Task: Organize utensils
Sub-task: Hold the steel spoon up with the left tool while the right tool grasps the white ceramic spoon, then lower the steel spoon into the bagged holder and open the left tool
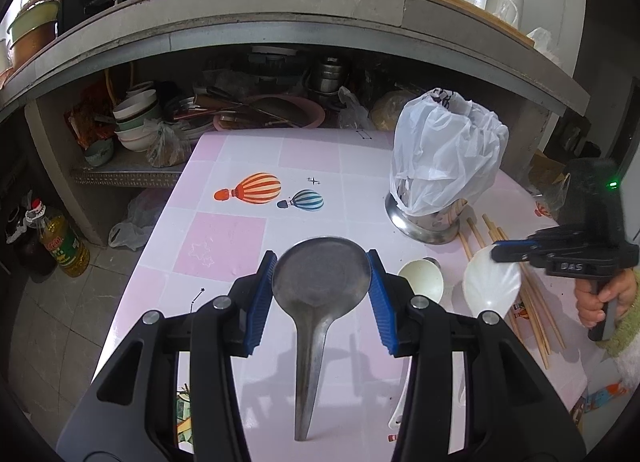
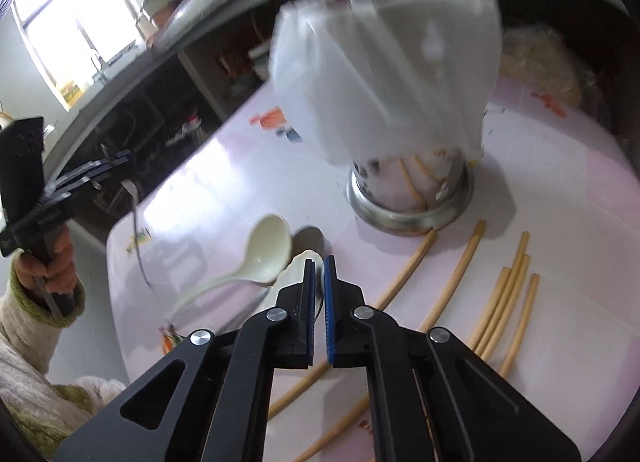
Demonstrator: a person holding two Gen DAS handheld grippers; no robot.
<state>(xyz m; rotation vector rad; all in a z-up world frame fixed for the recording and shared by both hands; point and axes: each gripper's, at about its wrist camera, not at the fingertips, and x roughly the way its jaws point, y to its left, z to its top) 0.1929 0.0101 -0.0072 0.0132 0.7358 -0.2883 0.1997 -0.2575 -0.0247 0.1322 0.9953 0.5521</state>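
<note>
My left gripper [image 1: 320, 266] is shut on a metal spoon [image 1: 318, 290], its pads clamped on both sides of the round bowl, handle pointing back toward the camera; the spoon is lifted above the pink table. In the right wrist view that spoon [image 2: 136, 230] hangs from the left gripper [image 2: 116, 170]. My right gripper [image 2: 319, 262] is nearly closed with a thin gap, above a white ladle [image 2: 296, 274]; whether it grips the ladle is unclear. Another cream spoon [image 2: 268, 250] lies beside it. A steel utensil holder [image 1: 424, 218] [image 2: 412, 198] stands under a white plastic bag [image 1: 444, 154].
Several wooden chopsticks [image 2: 504, 302] [image 1: 532, 302] lie loose on the pink table [image 1: 224, 238], to the right of the holder. A shelf with stacked bowls [image 1: 136, 122] and pans lies behind the table. An oil bottle [image 1: 64, 246] stands on the floor at left.
</note>
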